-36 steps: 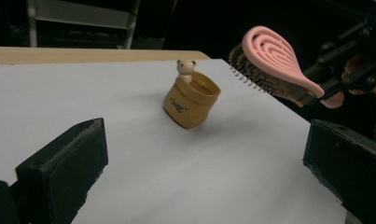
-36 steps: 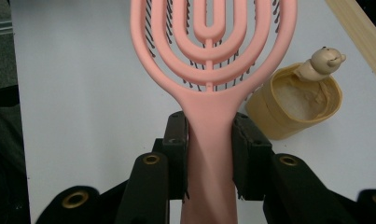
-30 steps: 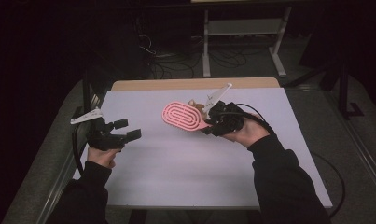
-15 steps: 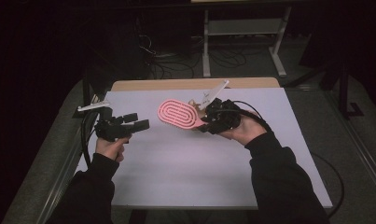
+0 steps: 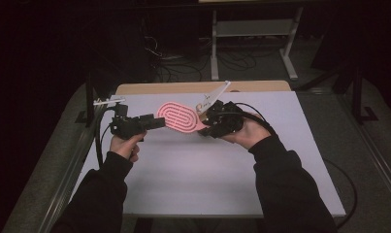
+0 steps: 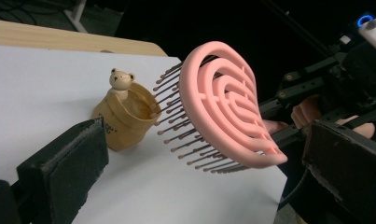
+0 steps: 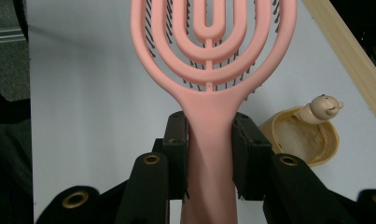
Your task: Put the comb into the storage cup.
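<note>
Above the pale grey table top (image 5: 183, 184), the right gripper (image 7: 208, 140) was clamped on the handle of a pink oval plastic hairbrush (image 5: 177, 116) with concentric open loops, holding it aloft, bristles turned away from the overhead camera. The left gripper (image 5: 156, 121), jaws apart and holding nothing, hovered just beside the brush head. A clean handover probably called for closing squarely on the rim, clear of the bristles. Nearby stood a small tan cup with a bear figure (image 6: 122, 114); the room behind was dark.
</note>
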Demonstrator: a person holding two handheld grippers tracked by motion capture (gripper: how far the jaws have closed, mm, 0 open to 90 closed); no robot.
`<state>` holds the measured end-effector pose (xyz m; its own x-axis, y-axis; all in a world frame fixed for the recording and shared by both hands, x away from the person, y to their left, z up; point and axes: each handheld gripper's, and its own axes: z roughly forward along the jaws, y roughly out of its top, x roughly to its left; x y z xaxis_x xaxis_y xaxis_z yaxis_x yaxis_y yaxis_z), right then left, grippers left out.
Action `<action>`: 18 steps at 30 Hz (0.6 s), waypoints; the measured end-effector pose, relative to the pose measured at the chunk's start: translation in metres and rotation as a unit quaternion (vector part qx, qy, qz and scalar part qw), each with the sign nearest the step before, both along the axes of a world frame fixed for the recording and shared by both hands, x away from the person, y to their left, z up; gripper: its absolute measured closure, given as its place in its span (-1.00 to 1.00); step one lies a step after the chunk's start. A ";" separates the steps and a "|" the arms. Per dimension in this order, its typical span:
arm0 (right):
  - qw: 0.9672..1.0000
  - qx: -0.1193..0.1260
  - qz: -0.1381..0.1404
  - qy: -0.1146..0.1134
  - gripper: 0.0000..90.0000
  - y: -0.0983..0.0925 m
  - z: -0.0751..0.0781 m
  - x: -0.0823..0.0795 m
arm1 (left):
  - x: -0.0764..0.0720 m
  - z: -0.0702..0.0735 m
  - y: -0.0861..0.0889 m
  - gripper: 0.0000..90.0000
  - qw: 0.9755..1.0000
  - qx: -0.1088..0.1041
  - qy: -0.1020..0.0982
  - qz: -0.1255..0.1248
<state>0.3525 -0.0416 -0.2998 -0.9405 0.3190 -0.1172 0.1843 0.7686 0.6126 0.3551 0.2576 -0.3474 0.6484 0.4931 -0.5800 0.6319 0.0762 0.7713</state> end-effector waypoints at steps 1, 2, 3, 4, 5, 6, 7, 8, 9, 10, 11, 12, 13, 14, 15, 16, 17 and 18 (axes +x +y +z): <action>1.000 -0.001 -0.001 0.001 0.52 0.001 0.000 0.000 | 0.001 0.000 -0.001 -1.00 1.000 0.002 0.003 -0.002; 1.000 0.000 0.000 0.001 0.51 0.001 0.000 0.000 | 0.001 -0.001 -0.003 -1.00 1.000 0.000 0.005 -0.003; 1.000 -0.001 0.002 0.000 0.51 0.002 0.000 0.000 | 0.002 -0.001 -0.004 -1.00 1.000 0.000 0.009 -0.006; 1.000 -0.001 0.002 0.001 0.51 0.003 0.000 0.000 | 0.003 -0.001 -0.006 -1.00 1.000 0.000 0.014 -0.007; 1.000 -0.001 0.002 0.001 0.51 0.003 0.000 0.000 | 0.003 -0.001 -0.008 -1.00 1.000 0.002 0.017 -0.007; 1.000 -0.001 0.003 0.001 0.51 0.004 0.000 0.001 | 0.004 -0.001 -0.010 -1.00 1.000 0.005 0.020 -0.010; 1.000 0.001 0.004 -0.001 0.51 0.005 0.000 0.001 | 0.005 -0.002 -0.012 -0.99 1.000 0.005 0.021 -0.012; 1.000 0.002 0.005 0.000 0.51 0.006 0.000 0.001 | 0.005 -0.002 -0.014 -0.97 1.000 0.003 0.024 -0.013; 1.000 0.001 0.005 -0.001 0.51 0.007 0.000 0.000 | 0.006 -0.002 -0.016 -0.95 1.000 0.002 0.025 -0.015; 1.000 0.001 0.006 -0.002 0.51 0.008 0.000 0.000 | 0.006 -0.003 -0.018 -0.92 1.000 -0.004 0.027 -0.016; 1.000 0.001 0.007 -0.002 0.51 0.009 0.000 0.001 | 0.007 -0.003 -0.019 -0.90 0.999 -0.007 0.026 -0.019; 1.000 0.001 0.008 -0.004 0.51 0.009 0.000 0.001 | 0.007 -0.003 -0.021 -0.87 0.999 -0.013 0.029 -0.021; 1.000 0.001 0.008 -0.005 0.51 0.010 0.000 0.001 | 0.007 -0.003 -0.022 -0.83 0.999 -0.019 0.030 -0.022; 1.000 0.002 0.008 -0.006 0.51 0.010 0.000 0.001 | 0.007 -0.003 -0.022 -0.77 0.999 -0.026 0.032 -0.020; 1.000 0.002 0.007 -0.007 0.51 0.010 0.000 0.001 | 0.007 -0.003 -0.022 -0.69 0.999 -0.031 0.035 -0.018; 1.000 0.002 0.006 -0.007 0.51 0.010 0.000 0.001 | 0.007 -0.004 -0.023 -0.66 0.999 -0.035 0.036 -0.018; 1.000 0.001 0.006 -0.008 0.51 0.009 0.000 0.000 | 0.007 -0.004 -0.023 -0.59 0.999 -0.034 0.037 -0.016; 1.000 0.001 0.005 -0.010 0.51 0.009 0.000 0.000 | 0.007 -0.004 -0.024 -0.50 0.999 -0.033 0.037 -0.014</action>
<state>0.3528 -0.0322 -0.2994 -0.9410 0.3105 -0.1344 0.1654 0.7686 0.6180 0.3619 0.2334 -0.3511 0.6154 0.4351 -0.6573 0.6896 0.1068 0.7163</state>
